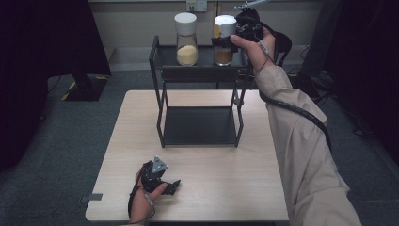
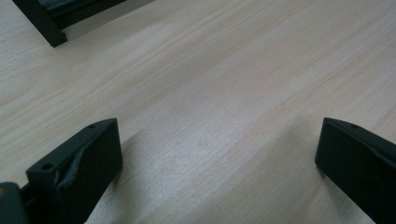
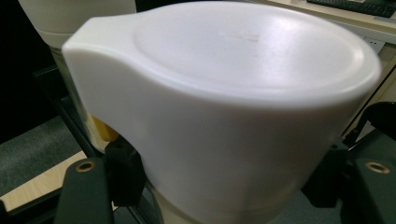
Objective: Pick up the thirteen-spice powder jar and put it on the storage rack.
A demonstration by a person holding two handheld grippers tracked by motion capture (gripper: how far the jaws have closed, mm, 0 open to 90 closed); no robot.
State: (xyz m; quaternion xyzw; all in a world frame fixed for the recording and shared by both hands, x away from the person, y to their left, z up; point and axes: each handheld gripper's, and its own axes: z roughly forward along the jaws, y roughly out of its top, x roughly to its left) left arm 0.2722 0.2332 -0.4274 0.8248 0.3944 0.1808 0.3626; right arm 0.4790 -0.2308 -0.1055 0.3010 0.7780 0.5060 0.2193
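Observation:
A black two-tier rack (image 1: 160,117) stands at the table's far side. On its top shelf are two glass jars with white lids. The left jar (image 1: 186,40) holds a pale yellow powder. The right jar (image 1: 223,55) holds a brown one, and my right gripper (image 1: 227,43) is shut on it just below the lid, coming in from the right. In the right gripper view the lid (image 3: 233,93) looms close, with a black jaw on each side of the jar. My left gripper (image 1: 174,186) rests on the table near the front edge, open (image 2: 219,158) with bare wood between its jaws.
The rack's lower shelf (image 1: 197,125) is bare. The wooden table (image 1: 226,188) spreads out in front of the rack. The other jar (image 3: 74,18) stands close beside the held one. Dark screens flank the table on both sides.

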